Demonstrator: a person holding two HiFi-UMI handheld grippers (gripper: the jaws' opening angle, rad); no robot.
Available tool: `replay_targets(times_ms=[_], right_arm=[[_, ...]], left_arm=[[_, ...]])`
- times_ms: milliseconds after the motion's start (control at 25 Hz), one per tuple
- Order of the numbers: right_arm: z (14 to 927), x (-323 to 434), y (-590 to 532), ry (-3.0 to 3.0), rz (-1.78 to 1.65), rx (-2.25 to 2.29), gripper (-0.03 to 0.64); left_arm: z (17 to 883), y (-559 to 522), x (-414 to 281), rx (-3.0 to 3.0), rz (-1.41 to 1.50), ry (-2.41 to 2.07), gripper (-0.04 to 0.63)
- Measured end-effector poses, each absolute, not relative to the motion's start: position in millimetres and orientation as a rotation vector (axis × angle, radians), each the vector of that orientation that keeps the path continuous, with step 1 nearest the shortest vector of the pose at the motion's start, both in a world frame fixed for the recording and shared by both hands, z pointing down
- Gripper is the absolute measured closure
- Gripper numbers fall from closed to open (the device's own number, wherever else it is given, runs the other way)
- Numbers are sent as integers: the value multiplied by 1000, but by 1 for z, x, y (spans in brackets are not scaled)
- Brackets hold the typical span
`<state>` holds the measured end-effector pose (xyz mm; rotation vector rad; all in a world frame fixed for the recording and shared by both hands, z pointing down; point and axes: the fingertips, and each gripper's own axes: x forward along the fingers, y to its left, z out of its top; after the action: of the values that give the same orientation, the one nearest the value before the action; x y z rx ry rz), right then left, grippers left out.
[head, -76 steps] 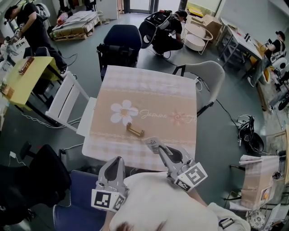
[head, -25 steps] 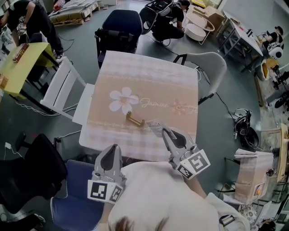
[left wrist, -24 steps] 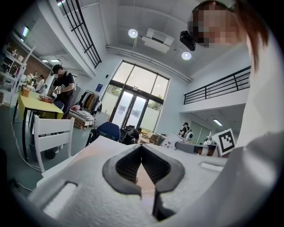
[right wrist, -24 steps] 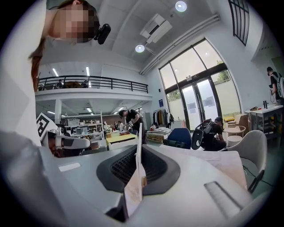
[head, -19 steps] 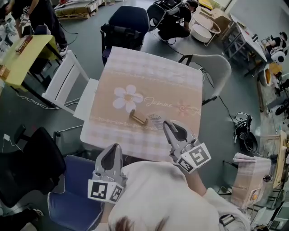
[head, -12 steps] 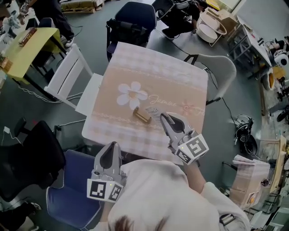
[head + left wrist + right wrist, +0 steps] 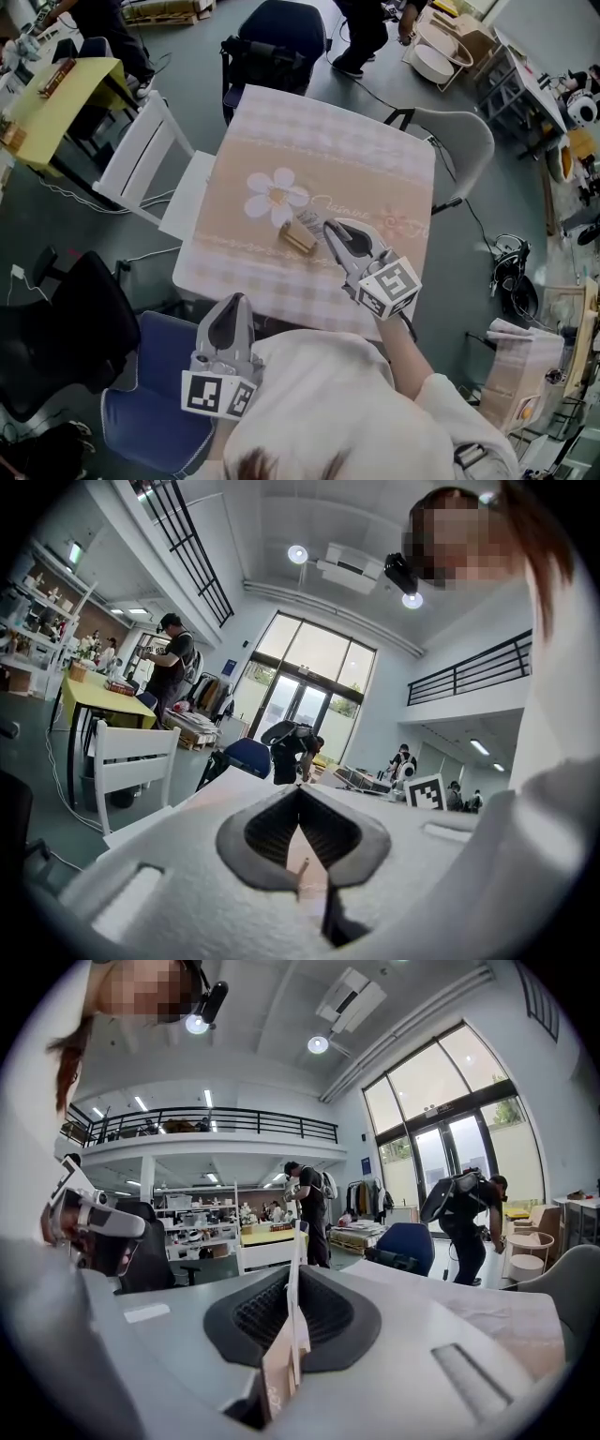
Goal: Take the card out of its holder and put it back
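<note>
A small gold card holder [image 7: 298,237] lies on the floral tablecloth near the table's [image 7: 328,141] middle. My right gripper [image 7: 328,228] is just to its right, shut on a pale card [image 7: 310,223] whose free end reaches the holder. In the right gripper view the card [image 7: 293,1302] stands edge-on, pinched between the dark pads [image 7: 323,1321]. Whether the card touches the holder I cannot tell. My left gripper [image 7: 232,307] hovers at the table's near edge, shut and holding nothing; in its own view the fingertips [image 7: 300,794] meet.
A white chair [image 7: 141,178] stands at the table's left, a grey chair [image 7: 459,150] at its right and a dark blue chair [image 7: 272,37] at its far end. A yellow table [image 7: 47,94] is far left. People move about in the background.
My right gripper has carried the card forward and leftward, from near the table's front edge up to the holder. The left gripper has stayed near the table's near edge.
</note>
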<state>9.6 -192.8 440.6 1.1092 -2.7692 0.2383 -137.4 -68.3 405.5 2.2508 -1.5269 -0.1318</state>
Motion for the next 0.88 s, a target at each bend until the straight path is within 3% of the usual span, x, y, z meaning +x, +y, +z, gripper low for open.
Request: replay_targets(times_ms=[880], right_arm=[[501,1,-201,-2728,247,936,600]], left_arm=[[406,-67,-134,2243,-116,-1542,595]])
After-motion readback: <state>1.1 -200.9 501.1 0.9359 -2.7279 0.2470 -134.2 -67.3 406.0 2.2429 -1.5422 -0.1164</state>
